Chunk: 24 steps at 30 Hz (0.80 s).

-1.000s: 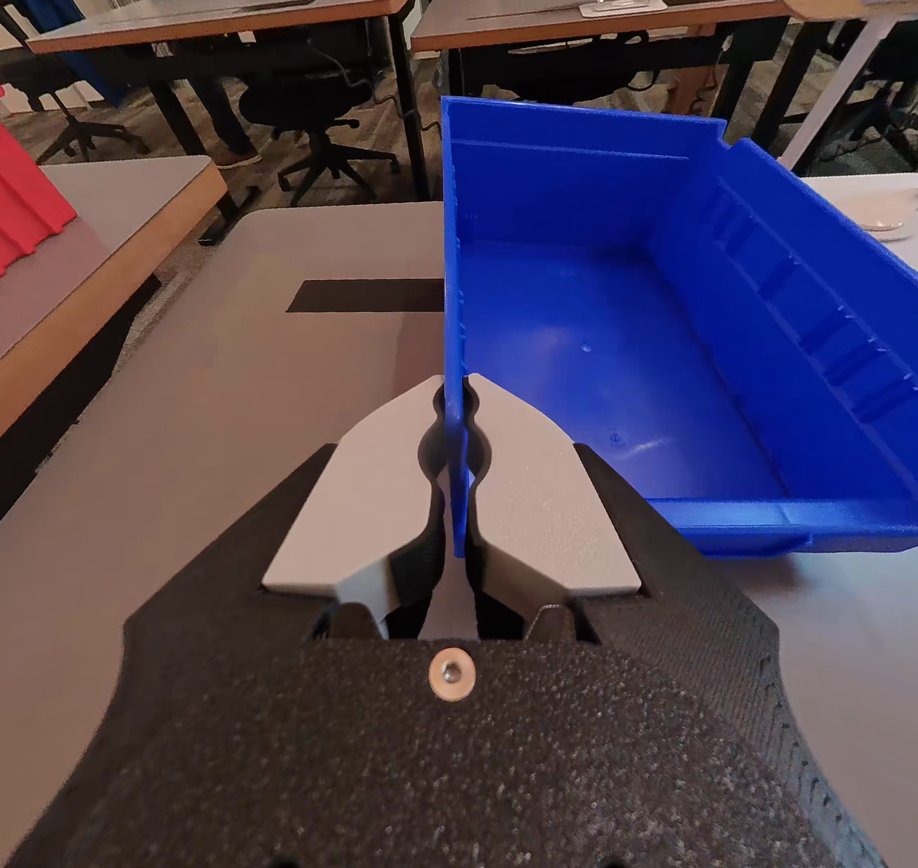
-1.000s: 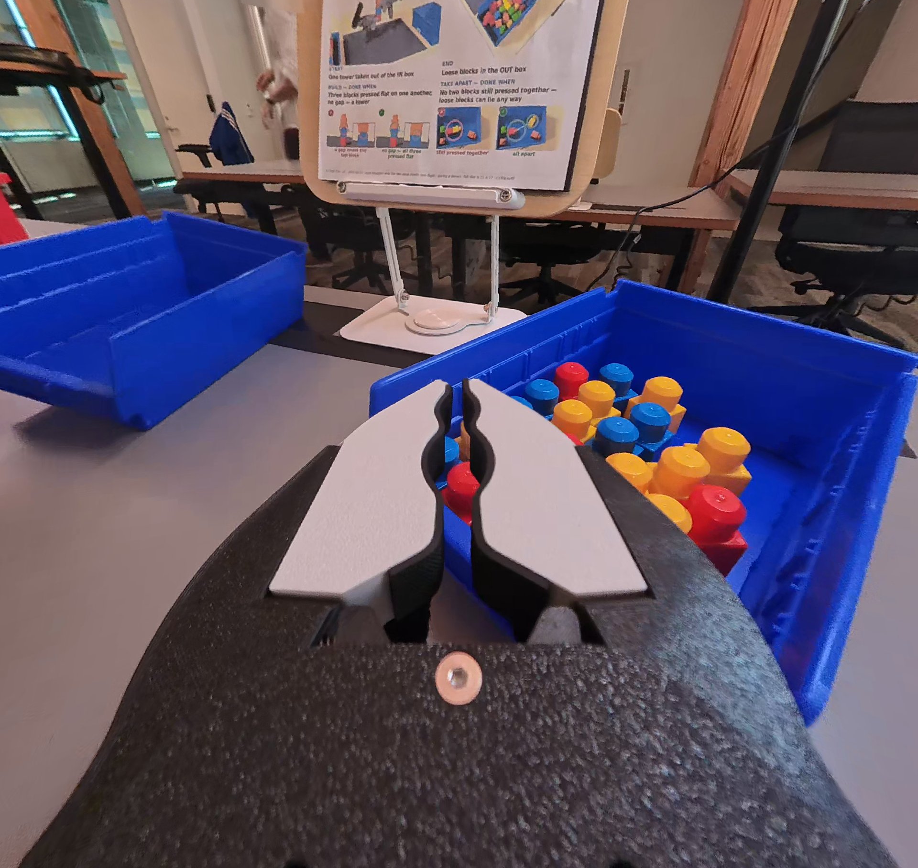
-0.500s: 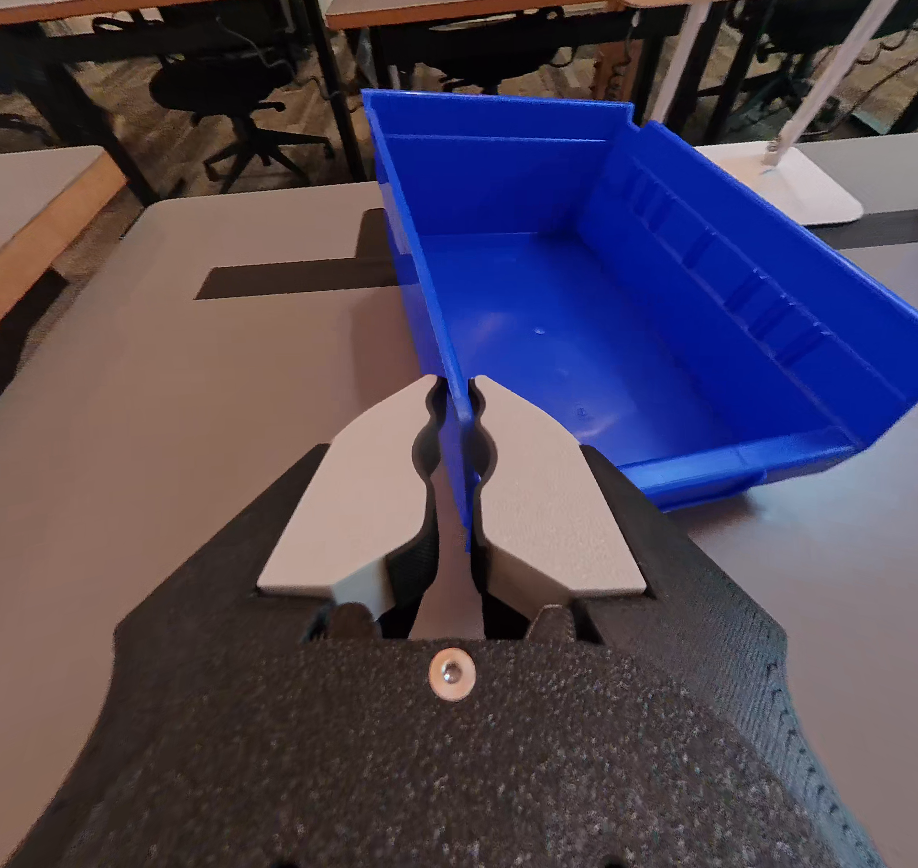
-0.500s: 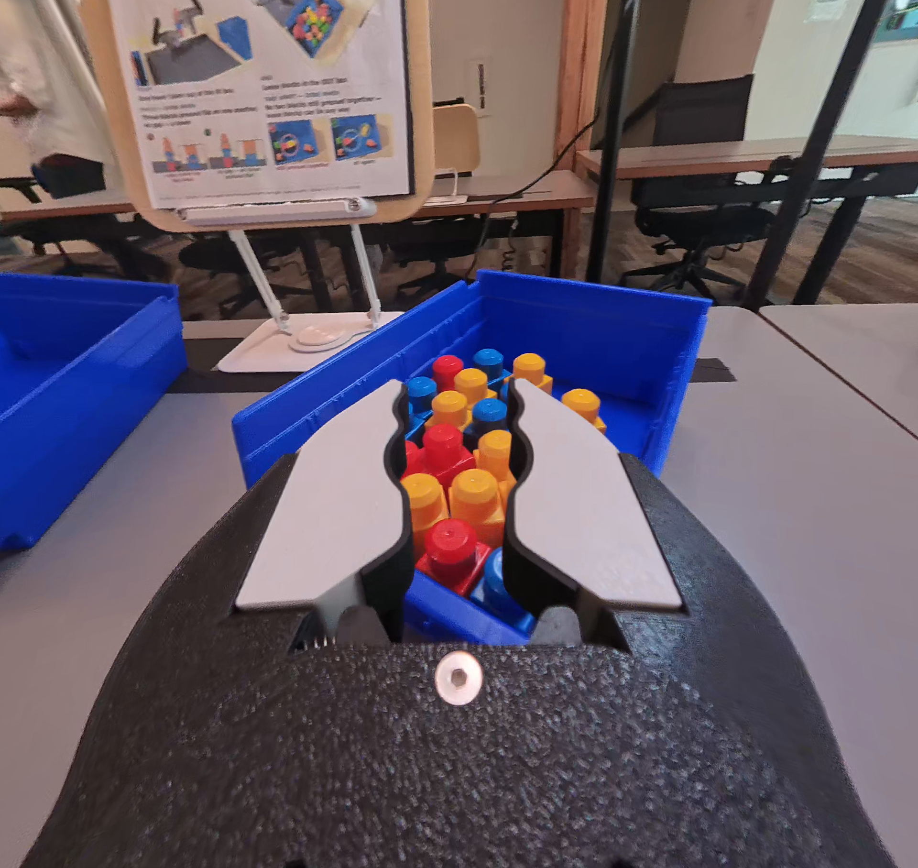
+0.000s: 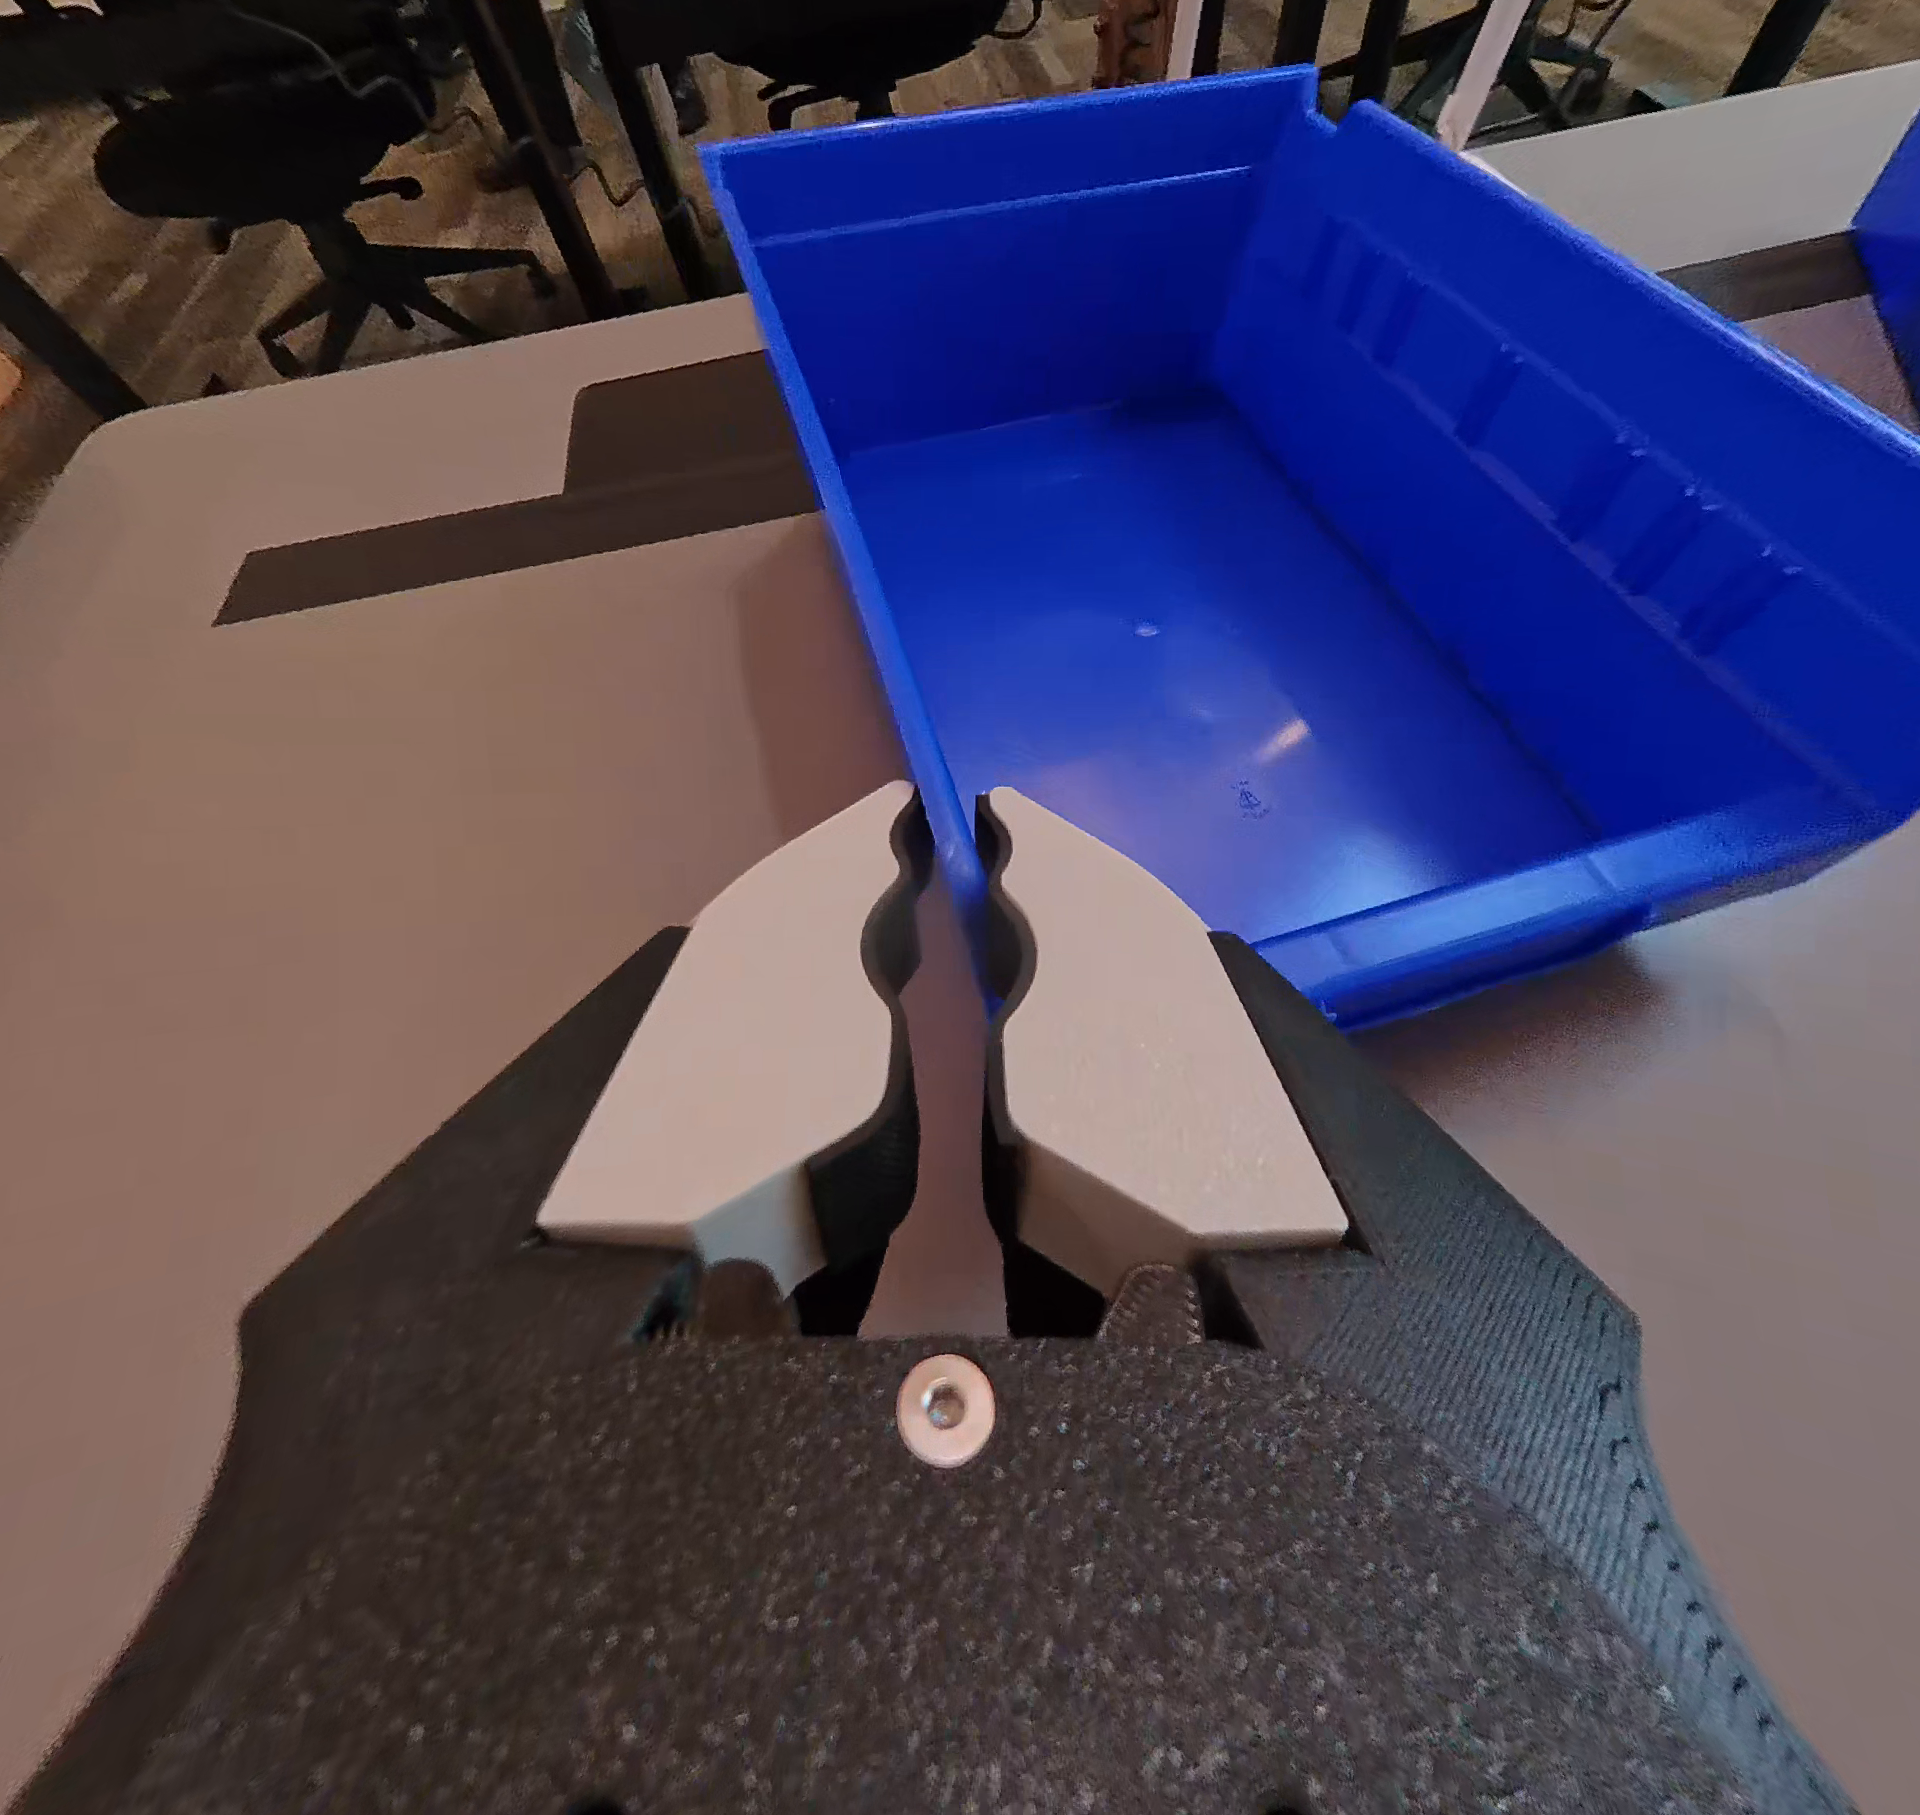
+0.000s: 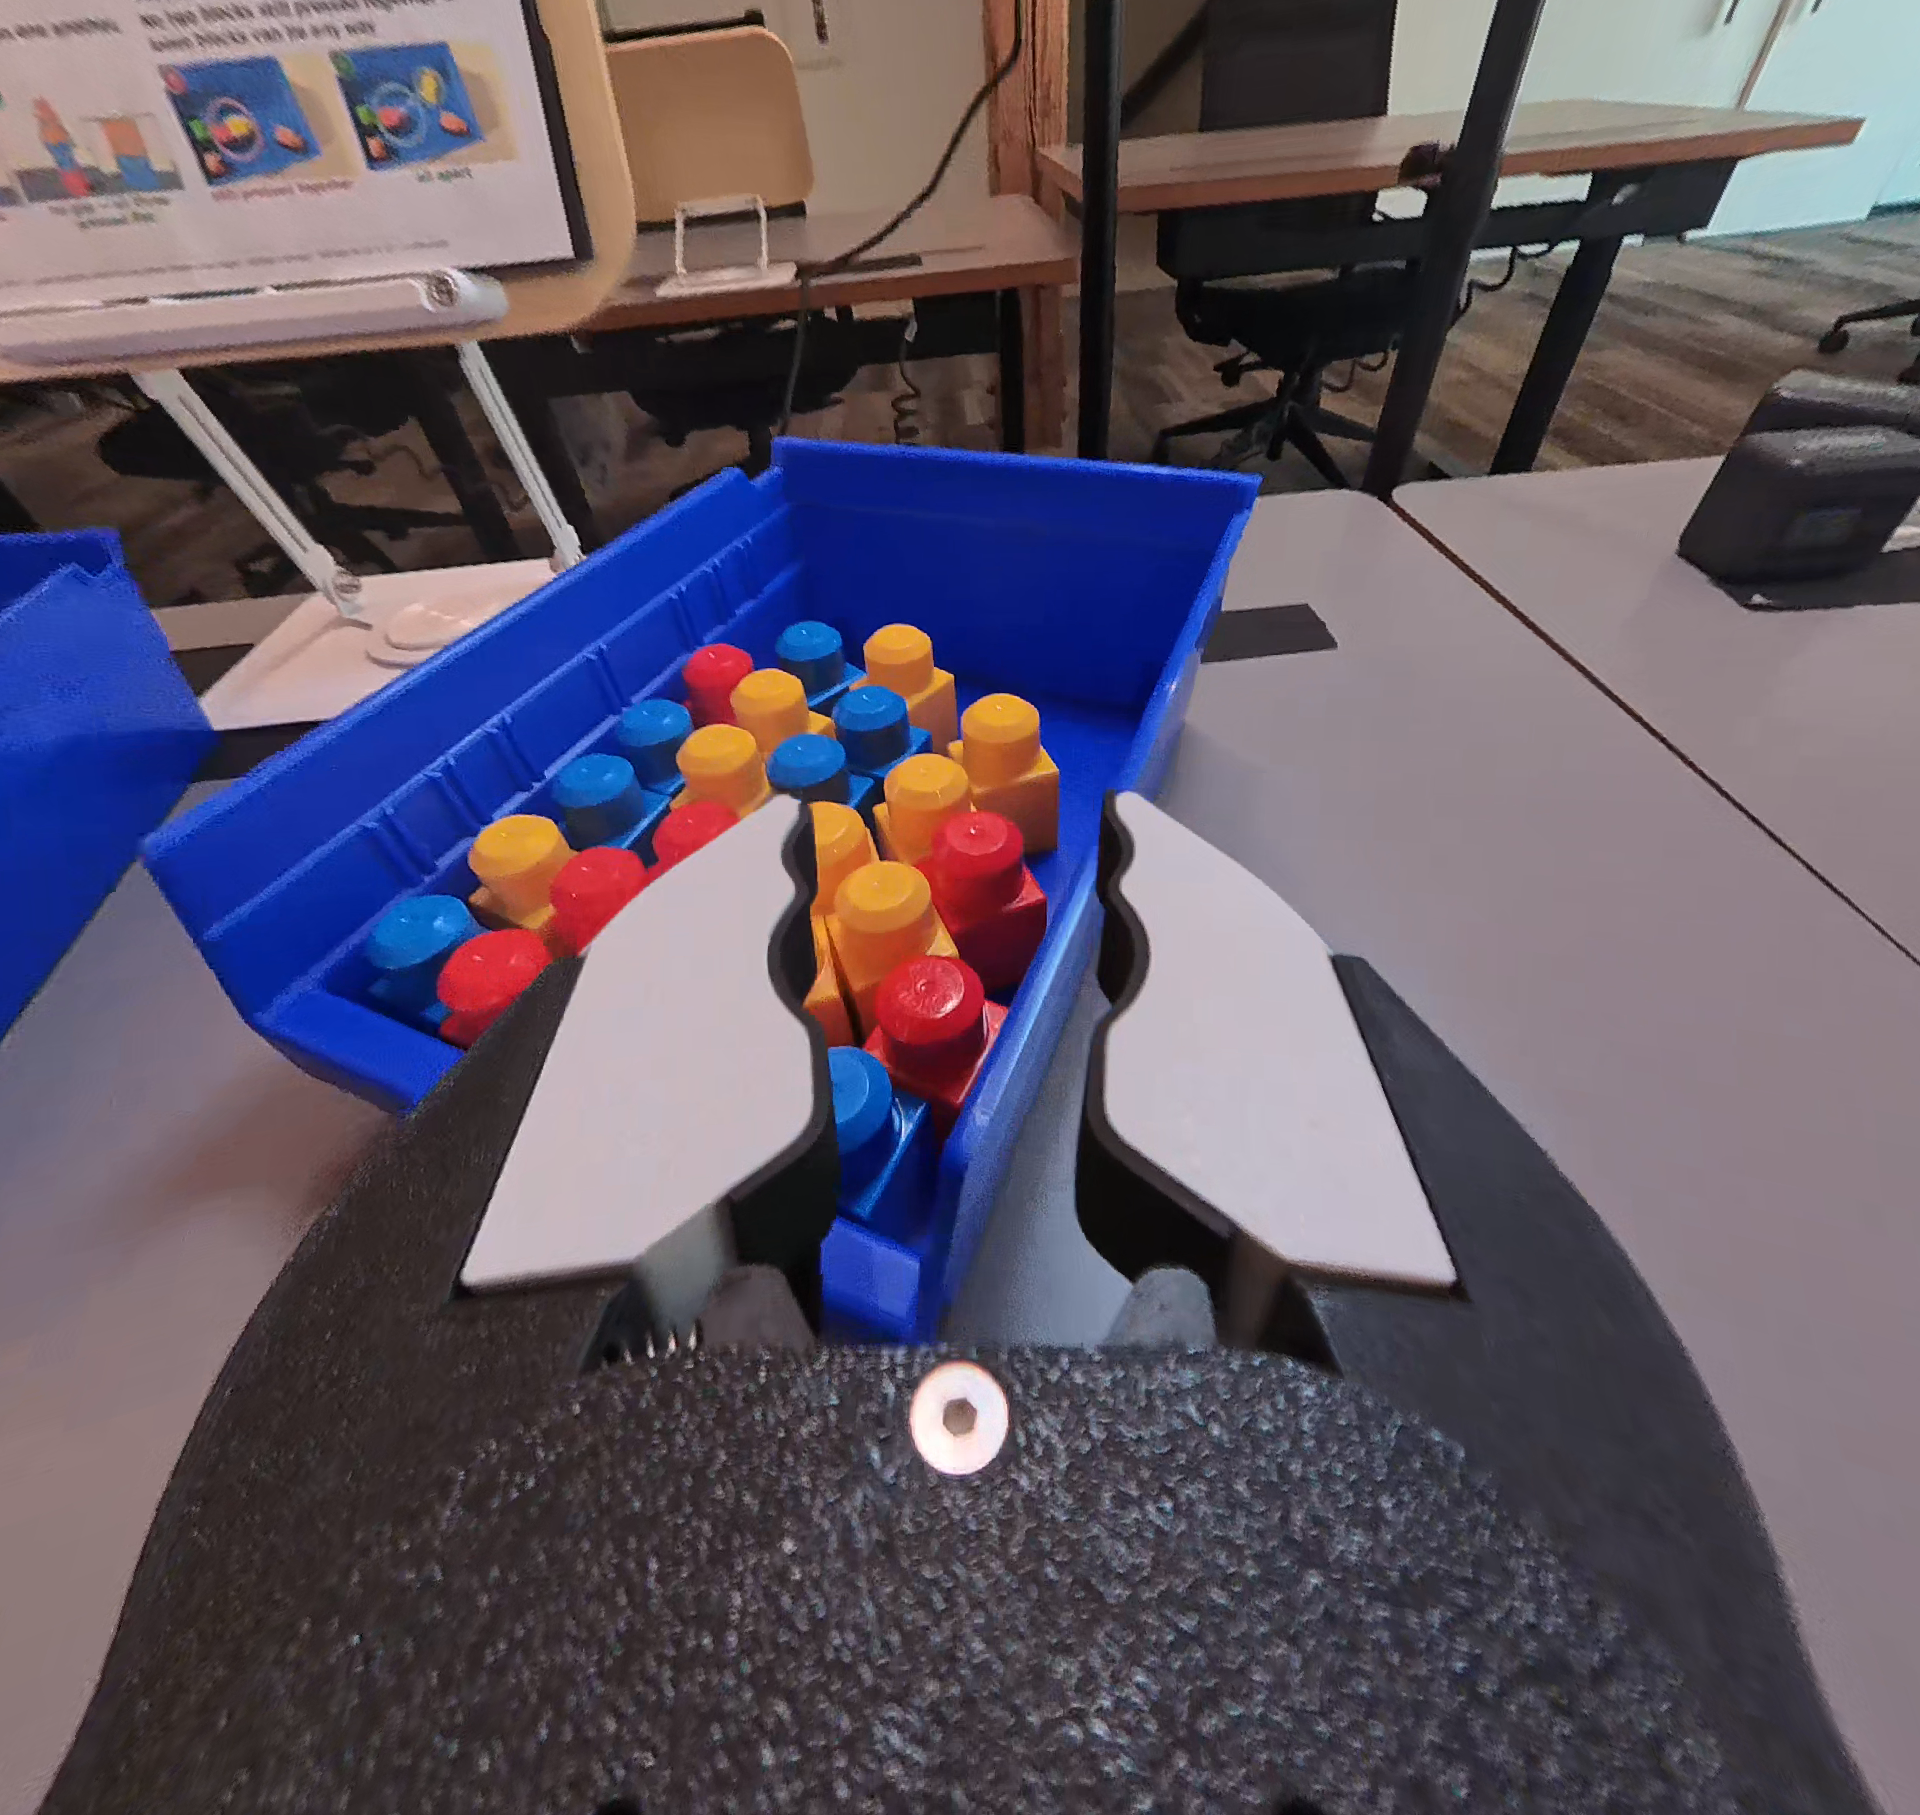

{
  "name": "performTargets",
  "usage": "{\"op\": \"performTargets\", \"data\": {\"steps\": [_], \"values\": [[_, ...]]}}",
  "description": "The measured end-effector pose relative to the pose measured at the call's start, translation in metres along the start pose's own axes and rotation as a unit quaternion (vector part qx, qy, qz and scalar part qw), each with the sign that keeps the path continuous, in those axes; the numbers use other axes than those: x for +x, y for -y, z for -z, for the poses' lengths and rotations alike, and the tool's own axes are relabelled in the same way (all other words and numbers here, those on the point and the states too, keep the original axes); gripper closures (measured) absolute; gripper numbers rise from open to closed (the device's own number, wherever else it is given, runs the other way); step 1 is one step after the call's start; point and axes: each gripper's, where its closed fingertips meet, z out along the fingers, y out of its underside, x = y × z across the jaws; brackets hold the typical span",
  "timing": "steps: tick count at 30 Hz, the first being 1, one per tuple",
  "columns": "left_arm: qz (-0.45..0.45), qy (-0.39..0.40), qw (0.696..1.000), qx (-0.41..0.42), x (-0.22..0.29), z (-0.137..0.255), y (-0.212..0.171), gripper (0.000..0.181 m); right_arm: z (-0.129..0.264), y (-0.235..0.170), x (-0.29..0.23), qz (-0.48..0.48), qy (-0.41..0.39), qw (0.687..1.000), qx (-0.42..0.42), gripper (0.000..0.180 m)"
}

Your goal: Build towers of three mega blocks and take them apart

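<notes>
The right tool hung wide open and empty over the near corner of the full bin, where the mega blocks stood, probably light, rigid, slick, best pinched across flat sides, while the left tool was nearly closed around the empty bin's wall.

The right hand-held gripper is hiding several blocks in the bin. The instruction board is running off the frame's top-left, its print blurring.
</notes>
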Motion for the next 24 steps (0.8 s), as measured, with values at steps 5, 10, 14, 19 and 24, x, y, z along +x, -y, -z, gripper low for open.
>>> {"op": "performTargets", "data": {"steps": [5, 10, 14, 19, 24], "values": [[0.011, -0.02, 1.0, -0.008, 0.017, -0.005, -0.013, 0.174, -0.009, -0.025, -0.001, 0.011, -0.004, 0.998, -0.054, 0.12], [-0.013, -0.023, 1.0, 0.001, 0.032, -0.01, -0.012, 0.172, -0.016, -0.045, 0.006, 0.037, -0.027, 0.994, -0.094, 0.123], [-0.029, -0.035, 0.999, 0.012, 0.039, -0.013, -0.01, 0.17, -0.019, -0.05, 0.013, 0.023, -0.03, 0.994, -0.101, 0.128], [-0.036, -0.068, 0.996, 0.039, 0.049, -0.018, -0.005, 0.168, -0.019, -0.051, 0.01, 0.019, -0.015, 0.994, -0.106, 0.146], [-0.032, -0.104, 0.992, 0.065, 0.049, -0.017, -0.002, 0.159, -0.016, -0.052, 0.017, 0.035, -0.028, 0.992, -0.12, 0.157]]}}
